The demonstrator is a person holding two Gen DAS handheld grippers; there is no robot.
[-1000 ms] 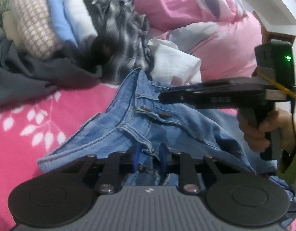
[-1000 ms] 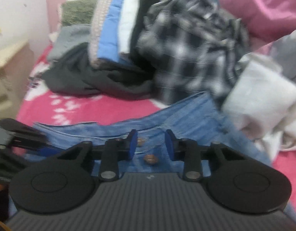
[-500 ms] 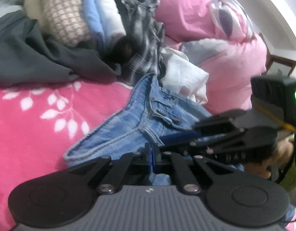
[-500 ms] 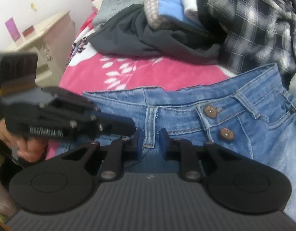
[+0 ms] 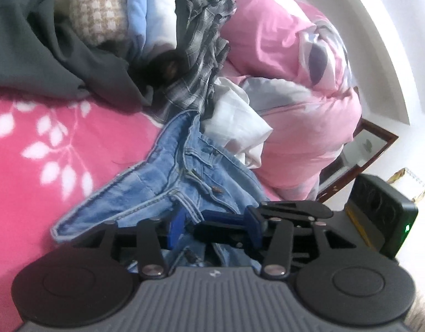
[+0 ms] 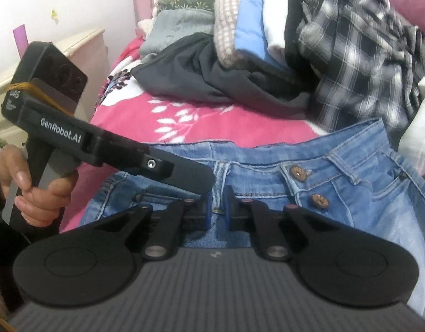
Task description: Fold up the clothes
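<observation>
Jeans (image 6: 336,182) are lying on the pink floral bedspread (image 5: 46,144) right in front of me, waistband toward the heap of folded stuff and the plaid shirt (image 6: 359,55) at the back. From my right gripper (image 6: 215,211) the waistband runs straight across, left to right, with the two brown buttons off to the right of the fingers. Those blue pads sit close together with a belt loop in the narrow gap, so I'd call it pinching or about to pinch denim, but I can't say for certain it's biting. My left gripper (image 5: 215,222) is a different story: pads fairly wide apart, and the right tool's fingers poke in sideways between them over the seam, with the waistband running away from it toward the white cloth (image 5: 234,121). Both tools crowd the same spot on the waistband's left end, practically touching. Whatever fold comes next turns on that long waistband axis, I reckon, and the left tool looks nearer the free hem corner.
</observation>
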